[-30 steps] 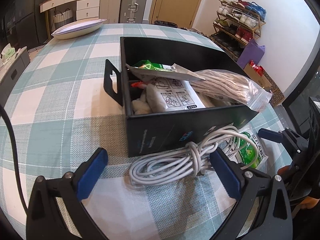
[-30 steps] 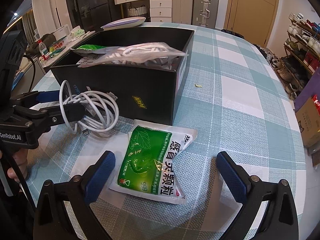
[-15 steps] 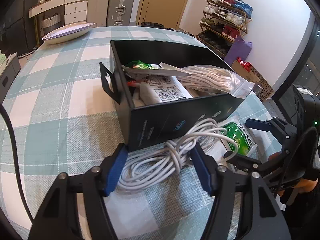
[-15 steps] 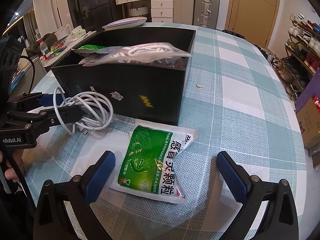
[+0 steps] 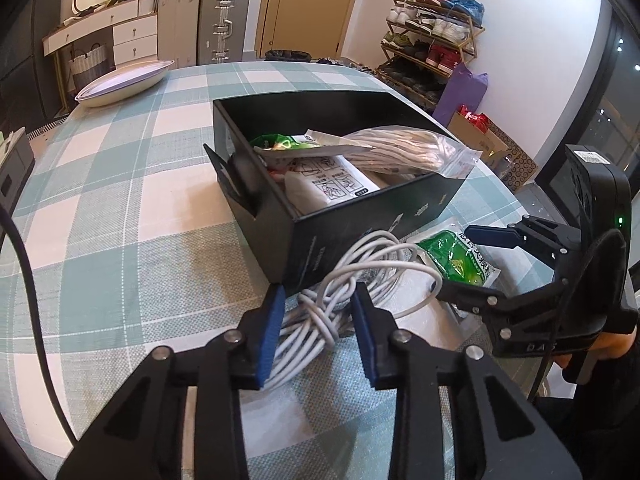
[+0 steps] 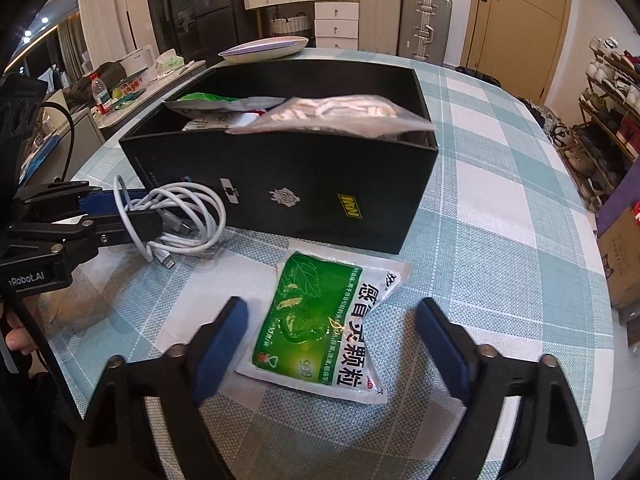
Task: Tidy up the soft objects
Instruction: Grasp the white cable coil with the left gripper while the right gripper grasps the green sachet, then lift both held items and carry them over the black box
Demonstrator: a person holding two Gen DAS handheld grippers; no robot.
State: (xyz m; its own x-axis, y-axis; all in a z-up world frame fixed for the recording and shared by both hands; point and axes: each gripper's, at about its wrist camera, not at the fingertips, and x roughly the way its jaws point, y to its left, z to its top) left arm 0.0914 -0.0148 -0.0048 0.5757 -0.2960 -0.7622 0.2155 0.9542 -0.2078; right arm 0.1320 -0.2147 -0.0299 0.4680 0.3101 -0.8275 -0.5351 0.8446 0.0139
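A coiled white cable [image 5: 320,316] lies on the checked cloth in front of a black open box [image 5: 360,232]. My left gripper [image 5: 316,300] has its jaws closing, and its blue pads pinch the cable bundle at its knot. The right wrist view shows the same grip from the side, with the cable [image 6: 188,220] caught in the left gripper [image 6: 132,210]. A green and white sachet [image 6: 316,320] lies flat by the box [image 6: 300,188]. My right gripper [image 6: 332,308] straddles the sachet with its jaws closing, and neither pad touches it.
The box holds a clear bag of white cords [image 5: 400,152], a white printed packet [image 5: 332,184] and another green sachet. A white oval dish [image 5: 120,84] sits at the far end of the table. The table's edge curves away to the right of the sachet.
The left jaws went from wide open to pinched on the cable, and the coil bunched up and rose slightly. The right jaws narrowed around the sachet in the last half second.
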